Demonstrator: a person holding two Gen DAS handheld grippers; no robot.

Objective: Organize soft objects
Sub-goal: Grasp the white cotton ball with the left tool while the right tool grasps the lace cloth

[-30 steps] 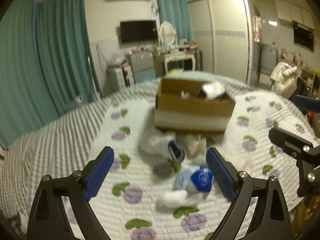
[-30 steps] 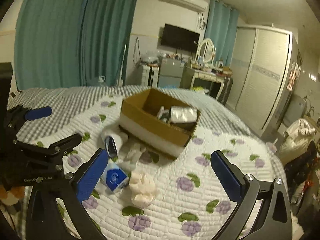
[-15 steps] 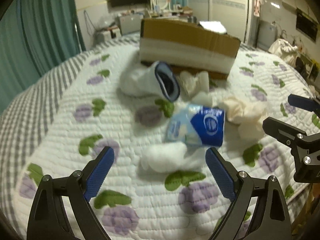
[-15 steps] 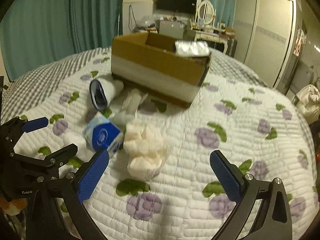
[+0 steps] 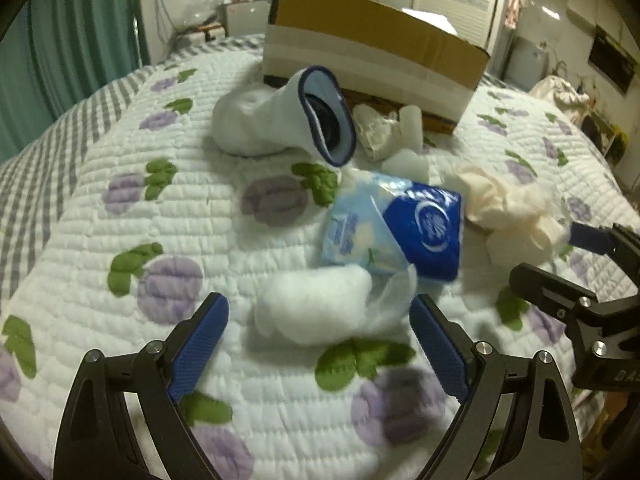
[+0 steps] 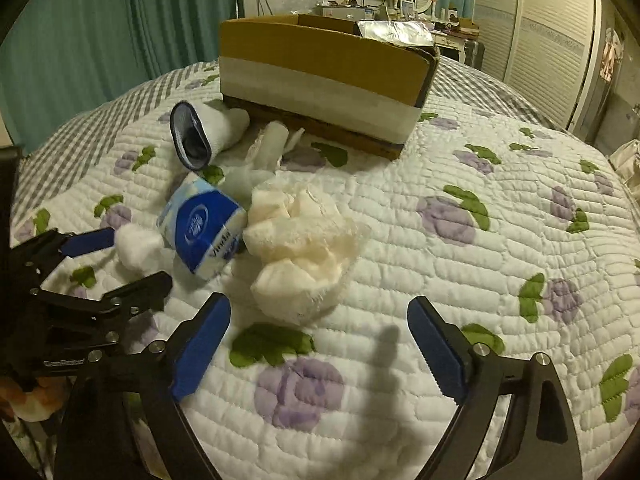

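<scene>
Left wrist view: the left claw (image 5: 318, 344) is spread wide, low over the bed (image 5: 100, 240), its blue pads on either side of a white cotton wad (image 5: 312, 304) without touching it. Just beyond the wad and touching it lies a blue tissue pack (image 5: 396, 228). A white sock with a blue cuff (image 5: 280, 120) sits farther back, close to a cardboard box (image 5: 376, 56). A cream cloth bundle (image 5: 508, 204) lies to the right of the pack, and the right claw (image 5: 560, 260) reaches in from the right edge beside it.

Right wrist view: the right claw (image 6: 318, 350) is also spread and holds nothing; the cream cloth bundle (image 6: 304, 244) lies just ahead of its fingers, touching the tissue pack (image 6: 204, 228). The left claw (image 6: 120, 260) stands open at the left around the cotton wad (image 6: 138, 246). The sock (image 6: 204, 134) lies near the box (image 6: 324, 76), whose open top shows a silvery packet (image 6: 394, 32).
</scene>
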